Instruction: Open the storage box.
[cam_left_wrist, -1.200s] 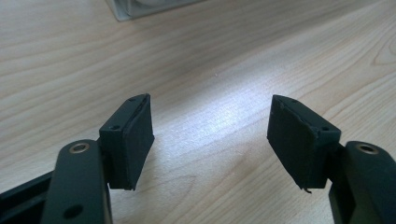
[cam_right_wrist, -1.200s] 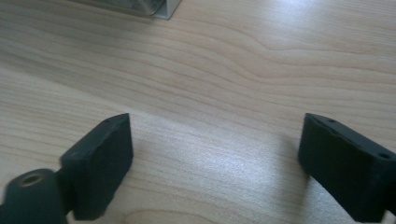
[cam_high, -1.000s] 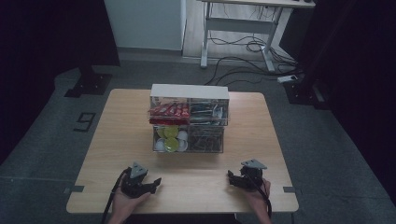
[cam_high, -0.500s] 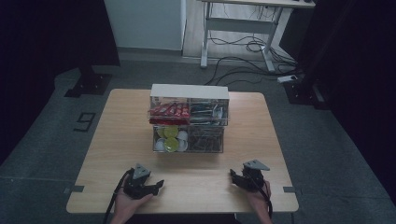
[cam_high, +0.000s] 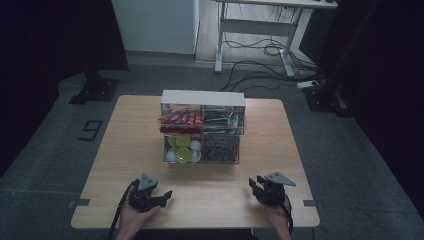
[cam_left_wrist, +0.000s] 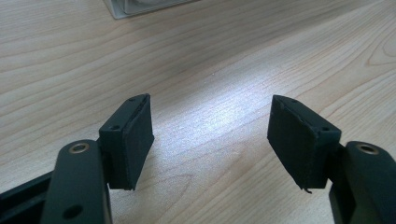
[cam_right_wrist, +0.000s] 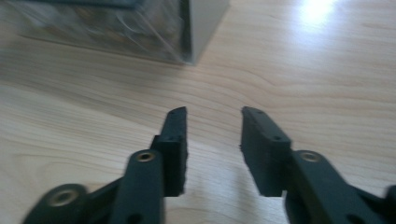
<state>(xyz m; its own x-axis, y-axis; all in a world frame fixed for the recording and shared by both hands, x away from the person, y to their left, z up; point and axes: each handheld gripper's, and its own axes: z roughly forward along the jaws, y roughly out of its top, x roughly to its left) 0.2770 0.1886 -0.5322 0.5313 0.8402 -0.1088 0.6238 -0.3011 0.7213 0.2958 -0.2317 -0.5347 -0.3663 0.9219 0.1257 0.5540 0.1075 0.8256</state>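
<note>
The clear drawer organizer (cam_high: 202, 127) stands mid-table, straight ahead of both my claws, its long side running across my front. My left gripper (cam_high: 161, 195) rests on the wooden table (cam_high: 300, 165) near the organizer's left front corner, jaws wide apart and empty. My right gripper (cam_high: 254, 187) sits off its right front corner, jaws part open, also empty, and looks slightly nearer. The drawers' contents blur in the right gripper view; the lower right one may hold dark packets.
</note>
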